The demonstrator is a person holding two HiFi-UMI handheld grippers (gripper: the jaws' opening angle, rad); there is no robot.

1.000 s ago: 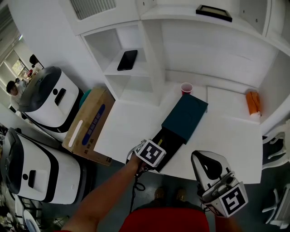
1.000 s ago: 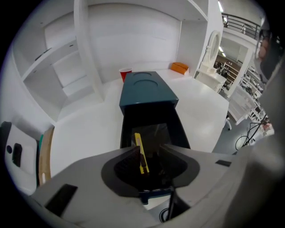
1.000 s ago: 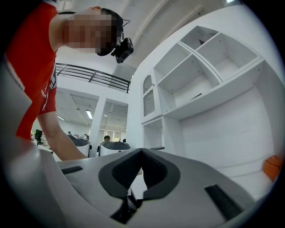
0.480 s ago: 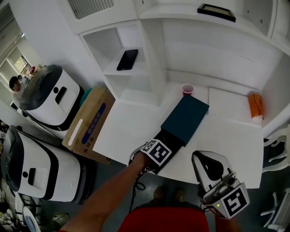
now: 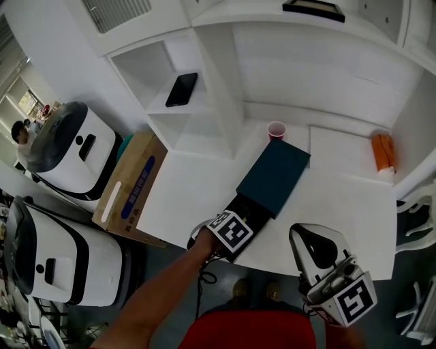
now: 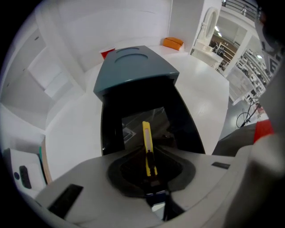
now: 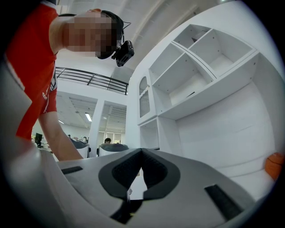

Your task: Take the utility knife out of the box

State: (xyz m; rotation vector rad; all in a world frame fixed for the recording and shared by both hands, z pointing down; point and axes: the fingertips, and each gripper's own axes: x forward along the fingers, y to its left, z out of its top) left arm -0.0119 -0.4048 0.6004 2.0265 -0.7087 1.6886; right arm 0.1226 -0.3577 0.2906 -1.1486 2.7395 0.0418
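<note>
One box [image 6: 133, 73], one yellow utility knife [image 6: 146, 133]. Jaws of the left gripper [image 6: 149, 167], just closing, pinch the knife, its near end hidden; the box stretches toward twelve o'clock. Jaws of the right gripper [image 7: 141, 156] are pressed together, empty.

In the left gripper view, the jaws of the left gripper [image 6: 149, 169], which had just been closing, hid the lower end of the utility knife [image 6: 146, 136] between them. In the head view that gripper's marker cube covered the knife and the open end of the box [image 5: 274, 174]. A black object [image 5: 310, 8] above was cut by the top edge, too small to identify.
</note>
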